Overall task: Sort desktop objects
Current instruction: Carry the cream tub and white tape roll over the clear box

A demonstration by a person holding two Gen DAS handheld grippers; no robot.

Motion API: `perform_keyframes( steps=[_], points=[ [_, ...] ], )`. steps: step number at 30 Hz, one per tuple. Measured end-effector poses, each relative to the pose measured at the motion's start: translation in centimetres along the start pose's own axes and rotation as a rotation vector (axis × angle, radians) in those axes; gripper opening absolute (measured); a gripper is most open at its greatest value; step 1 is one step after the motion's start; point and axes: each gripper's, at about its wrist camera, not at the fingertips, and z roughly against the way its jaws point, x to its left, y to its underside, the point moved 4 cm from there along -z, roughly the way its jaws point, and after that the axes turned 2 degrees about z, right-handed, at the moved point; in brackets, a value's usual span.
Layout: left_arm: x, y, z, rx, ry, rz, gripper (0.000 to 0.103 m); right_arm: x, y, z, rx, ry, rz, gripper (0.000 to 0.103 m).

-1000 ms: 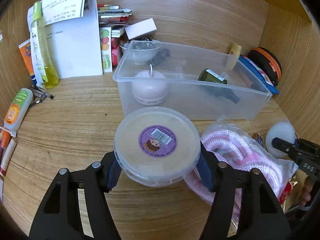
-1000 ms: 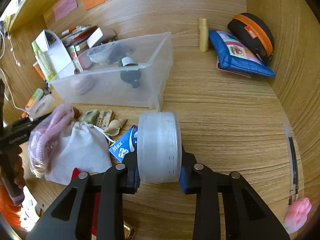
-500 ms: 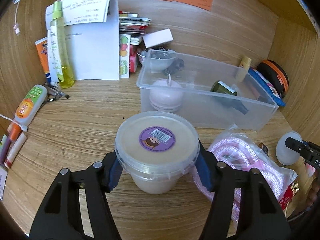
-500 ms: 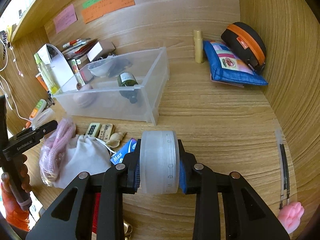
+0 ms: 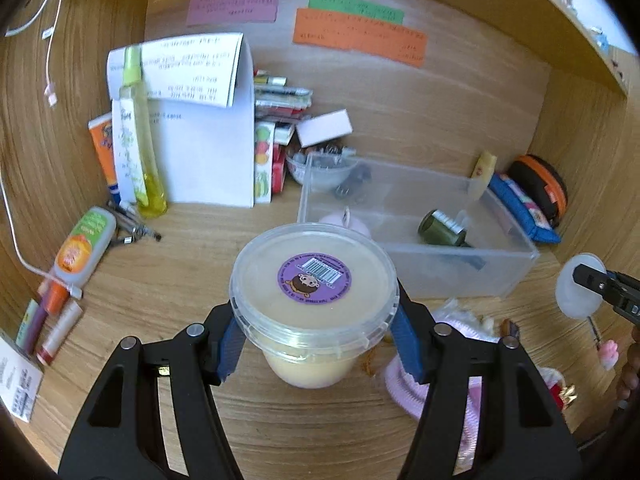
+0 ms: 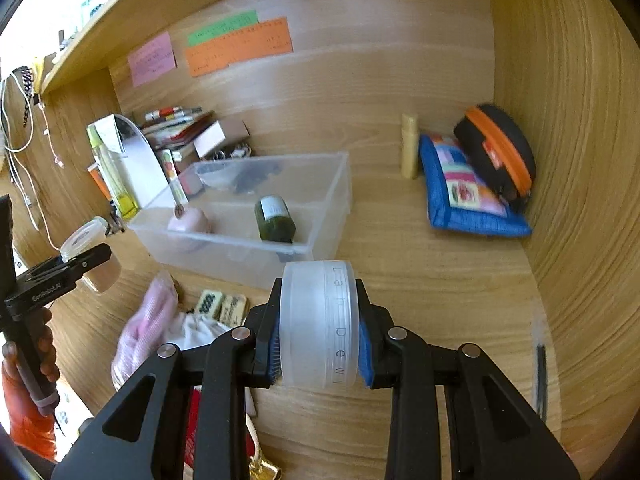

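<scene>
Here, in the left wrist view, the left gripper holds a round lidded tub of pale cream, its blue pads clamped under the lid rim from both sides. The tub hangs upright above the wooden desk. A clear plastic bin lies ahead and to the right, already holding a dark green bottle on its side.

In the right wrist view, the right gripper squeezes a frosted round jar turned on edge (its flat faces against the pads). The bin sits straight ahead and slightly left, its near wall just beyond the jar. By my judgement the right gripper is nearer the bin, so its jar likely goes in first.
</scene>
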Motion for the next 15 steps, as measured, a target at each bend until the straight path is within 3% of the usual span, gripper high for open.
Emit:
perform_keyframes(
  steps=[8, 15],
  points=[
    [-0.7, -2.3, 0.6, -0.029, 0.04, -0.001, 0.063, 0.9, -2.6, 0.3, -0.056, -0.049, 0.015, 0.027],
    [-1.9, -4.9, 0.3, -0.022, 0.071, -0.066, 0.063, 1.9, -5.2, -0.6, -0.078, -0.103, 0.029, 0.027]
  ],
)
